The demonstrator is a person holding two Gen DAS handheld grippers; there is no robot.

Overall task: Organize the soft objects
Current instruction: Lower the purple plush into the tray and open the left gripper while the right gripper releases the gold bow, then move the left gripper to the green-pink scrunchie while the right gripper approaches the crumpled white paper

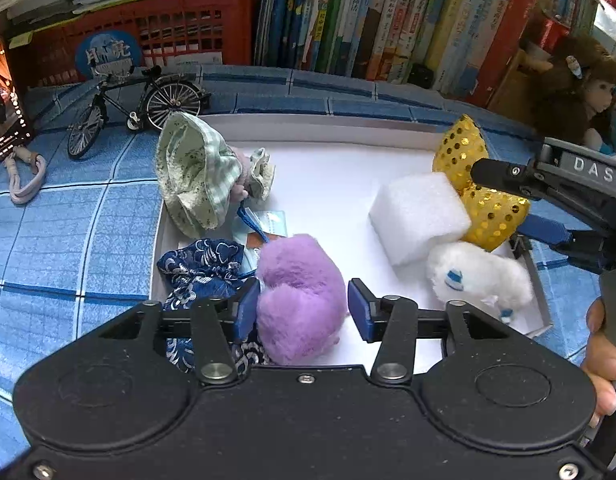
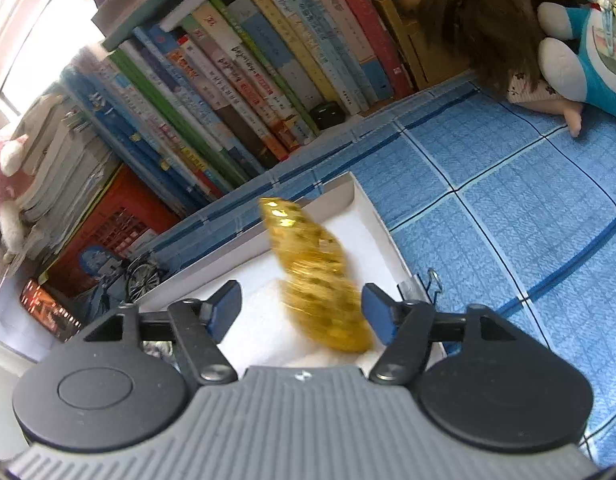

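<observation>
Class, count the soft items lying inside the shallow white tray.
6: green checked cloth hat far left, blue patterned pouch, purple fluffy plush, white foam block, gold sequin cushion, white plush. Others may hide.

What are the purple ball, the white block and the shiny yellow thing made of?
The purple ball looks like fluffy fake fur: long, soft, fuzzy hairs. The white block seems to be foam: matte, with a fine grainy surface and squared edges. The shiny yellow thing looks like fabric covered in gold sequins: little round discs that glint in the light.

Left claw [image 1: 303, 306] open around purple plush [image 1: 299, 296], white tray [image 1: 328, 184], foam block [image 1: 420, 216], gold sequin bow [image 1: 476, 184]
</observation>
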